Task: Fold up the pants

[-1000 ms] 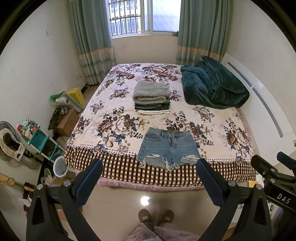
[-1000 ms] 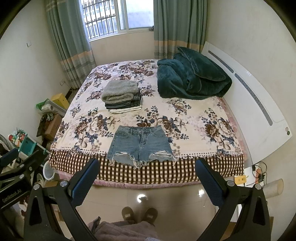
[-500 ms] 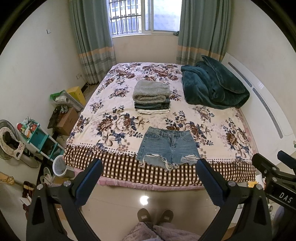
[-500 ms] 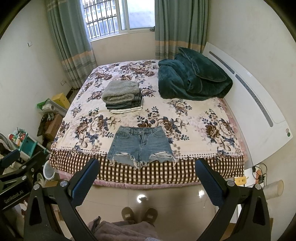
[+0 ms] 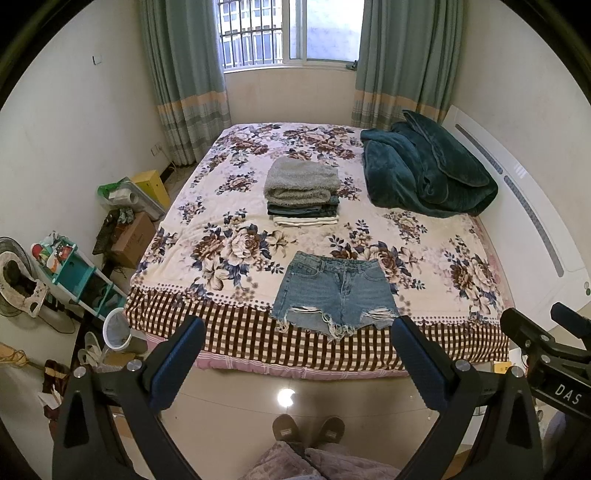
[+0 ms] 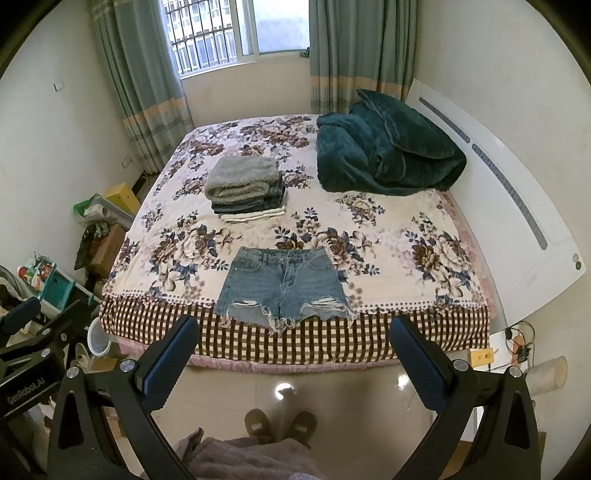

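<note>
**Bedroom inventory: denim shorts laid flat at the foot of the bed**

1. Bed point(image 5: 436, 258), double, covered with a floral bedspread; brown-and-cream checked border along the near edge. White headboard point(image 5: 517, 192) on the right side.

2. Curtains point(image 5: 184, 74), grey-green with a peach band, either side of a barred window point(image 5: 280, 33) on the far wall.

3. Teal blanket point(image 5: 424, 170), plush, heaped at the far right of the bed against the headboard.

4. Stack of folded clothes point(image 5: 303, 192), grey fleecy item on top, darker pieces below, a pale striped piece at the bottom; mid-bed, well apart from the blanket.

5. Denim shorts point(image 5: 336, 291), light blue, frayed and ripped hems. Spread flat and unfolded, waistband toward the stack, hems reaching onto the checked border at the near edge.

6. Left gripper point(image 5: 295, 365), fingers spread wide, holding nothing, held over the floor short of the bed.

7. Right gripper point(image 6: 291, 362), fingers likewise wide apart and empty, beside the left one.

8. Slippers point(image 6: 280, 424), brown, on the tiled floor below both grippers.

9. Teal shelf unit point(image 5: 81, 273) with clutter and a cardboard box point(image 5: 133, 240), left of the bed.
</note>
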Tool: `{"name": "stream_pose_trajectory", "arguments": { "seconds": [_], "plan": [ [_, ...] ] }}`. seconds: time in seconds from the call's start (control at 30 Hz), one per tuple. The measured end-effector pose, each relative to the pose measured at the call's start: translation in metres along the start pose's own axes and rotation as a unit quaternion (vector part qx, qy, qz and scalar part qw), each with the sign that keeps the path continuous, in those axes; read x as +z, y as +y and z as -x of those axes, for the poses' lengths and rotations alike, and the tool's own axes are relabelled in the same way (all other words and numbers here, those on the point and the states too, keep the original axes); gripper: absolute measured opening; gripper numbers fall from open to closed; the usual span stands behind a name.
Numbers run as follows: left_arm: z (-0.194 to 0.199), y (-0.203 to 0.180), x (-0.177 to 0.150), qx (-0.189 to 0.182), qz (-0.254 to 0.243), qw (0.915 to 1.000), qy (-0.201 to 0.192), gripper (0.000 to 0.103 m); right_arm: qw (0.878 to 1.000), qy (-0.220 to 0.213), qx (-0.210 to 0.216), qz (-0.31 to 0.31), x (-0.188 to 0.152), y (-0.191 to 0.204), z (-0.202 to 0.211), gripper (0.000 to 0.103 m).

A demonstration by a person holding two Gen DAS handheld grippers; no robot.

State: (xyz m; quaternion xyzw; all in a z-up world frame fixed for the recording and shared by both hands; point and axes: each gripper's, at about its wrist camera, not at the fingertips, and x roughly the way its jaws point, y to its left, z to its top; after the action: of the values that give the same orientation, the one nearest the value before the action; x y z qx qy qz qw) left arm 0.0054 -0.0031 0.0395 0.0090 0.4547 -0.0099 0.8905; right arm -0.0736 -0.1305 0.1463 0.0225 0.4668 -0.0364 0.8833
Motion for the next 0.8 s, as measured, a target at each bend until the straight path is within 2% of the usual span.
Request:
{"name": "stream_pose_trajectory", "arguments": {
  "seconds": [0.2,0.37,0.5,0.63,0.8],
  "plan": [
    [-0.010,0.000,-0.002,0.010,-0.003,0.9999,-0.006,0.103,1.000,0.013,-0.002,-0.019,-0.002,-0.003,-0.029,0.103],
    [-0.051,0.007,0.000,0.013,-0.009,0.9999,-0.001,0.103,0.998,0.030,0.001,-0.050,0.006,-0.004,-0.065,0.103],
    [-0.081,0.012,0.010,0.014,-0.017,0.9998,0.005,0.103,0.996,0.045,-0.010,-0.077,0.019,-0.009,-0.106,0.103],
    [-0.116,0.013,0.021,0.017,-0.021,0.9995,0.018,0.103,0.995,0.059,-0.029,-0.075,0.038,-0.014,-0.151,0.103],
    [-0.173,0.006,0.039,0.037,-0.016,0.9979,0.051,0.103,0.993,0.086,-0.028,-0.073,0.072,-0.031,-0.230,0.103]
  ]
}}
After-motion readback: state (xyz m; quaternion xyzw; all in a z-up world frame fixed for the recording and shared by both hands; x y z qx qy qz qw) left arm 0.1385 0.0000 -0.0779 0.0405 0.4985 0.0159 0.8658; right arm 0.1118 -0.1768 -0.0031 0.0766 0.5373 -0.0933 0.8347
